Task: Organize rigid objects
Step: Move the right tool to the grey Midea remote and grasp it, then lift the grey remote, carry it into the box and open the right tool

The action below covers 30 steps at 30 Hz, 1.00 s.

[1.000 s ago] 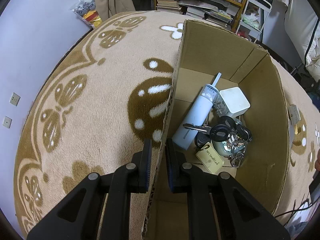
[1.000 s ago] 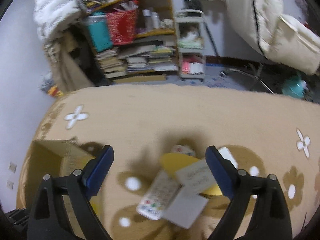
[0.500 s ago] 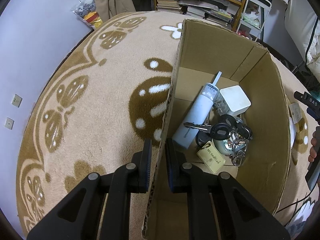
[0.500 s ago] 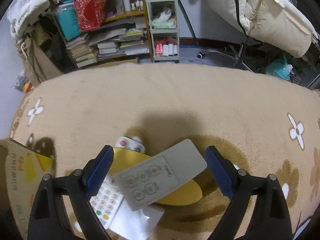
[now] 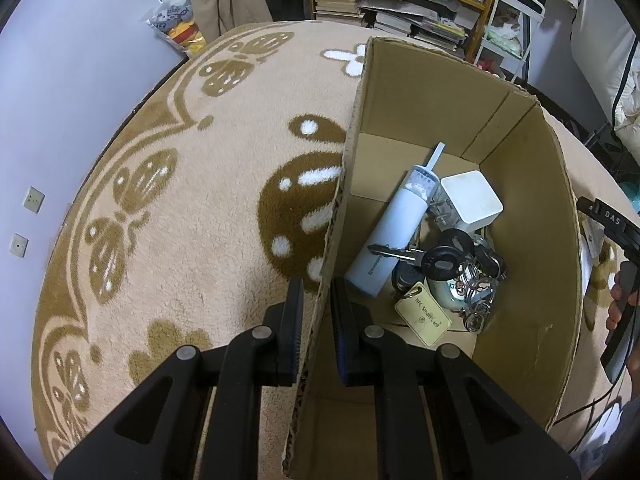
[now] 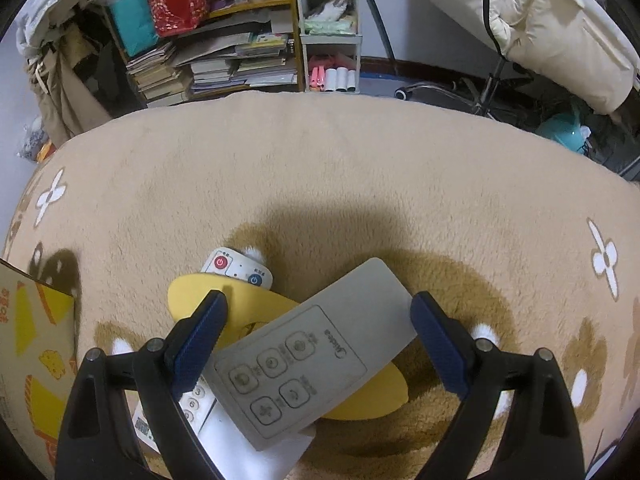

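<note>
Grey remote (image 6: 316, 350) between spread right gripper (image 6: 320, 320) fingers, seemingly untouched

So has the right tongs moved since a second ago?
Yes. The right tongs have come down and forward over the beige blanket: the grey remote, earlier small and partly outside them, now lies large between the open fingers.

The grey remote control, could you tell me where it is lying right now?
In the right wrist view, the grey remote control lies between the open right gripper's fingers, on top of a yellow oval piece on the rug.
</note>
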### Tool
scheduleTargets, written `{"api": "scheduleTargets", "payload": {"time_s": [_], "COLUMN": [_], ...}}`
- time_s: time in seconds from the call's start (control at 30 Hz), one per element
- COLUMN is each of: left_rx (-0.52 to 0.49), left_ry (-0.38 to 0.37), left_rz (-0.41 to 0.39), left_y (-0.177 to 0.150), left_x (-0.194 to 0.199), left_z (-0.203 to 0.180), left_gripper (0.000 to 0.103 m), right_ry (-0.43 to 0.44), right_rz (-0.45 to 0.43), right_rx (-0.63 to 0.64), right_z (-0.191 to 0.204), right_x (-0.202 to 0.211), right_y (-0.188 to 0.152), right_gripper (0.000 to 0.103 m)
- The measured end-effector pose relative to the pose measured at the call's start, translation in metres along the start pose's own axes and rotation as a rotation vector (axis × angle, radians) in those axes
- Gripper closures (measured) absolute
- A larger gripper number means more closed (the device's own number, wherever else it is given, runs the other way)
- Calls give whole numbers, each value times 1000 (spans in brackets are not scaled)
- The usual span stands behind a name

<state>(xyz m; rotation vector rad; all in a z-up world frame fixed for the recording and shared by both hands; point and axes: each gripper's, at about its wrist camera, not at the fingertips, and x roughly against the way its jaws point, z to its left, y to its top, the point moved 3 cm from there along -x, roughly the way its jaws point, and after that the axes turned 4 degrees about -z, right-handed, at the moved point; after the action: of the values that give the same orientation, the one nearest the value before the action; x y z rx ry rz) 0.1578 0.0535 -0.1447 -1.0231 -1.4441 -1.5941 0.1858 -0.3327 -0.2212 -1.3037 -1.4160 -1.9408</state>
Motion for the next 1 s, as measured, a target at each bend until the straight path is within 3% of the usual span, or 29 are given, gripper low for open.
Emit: {"api": "scheduleTargets", "payload": {"time_s": [0.17,0.3,0.47,0.83,1.0], "left_rx": [-1,-2,-4,-10,-10], "left_ry": [-1,0,0,7,8], "left_rz": [-1,-1,-2,-4,-6], "left_y": [0,0,0,0,-1], "left_x": [0,-1,0,0,1], "left_z": [0,0,0,0,0], "left_gripper": [91,91,91,91,91], "right_ry": [-3,98,128,138,78], "right_rz": [27,67,50,4,9], "right_rx": [-48,-107,-89,-150,-190], "right_z": [-10,-17,-19,-39,-50], "right_x": [1,-1,2,13,16], "right_y": [-5,-17,-32,-40,-41], "right_gripper": [5,5,7,44,52]}}
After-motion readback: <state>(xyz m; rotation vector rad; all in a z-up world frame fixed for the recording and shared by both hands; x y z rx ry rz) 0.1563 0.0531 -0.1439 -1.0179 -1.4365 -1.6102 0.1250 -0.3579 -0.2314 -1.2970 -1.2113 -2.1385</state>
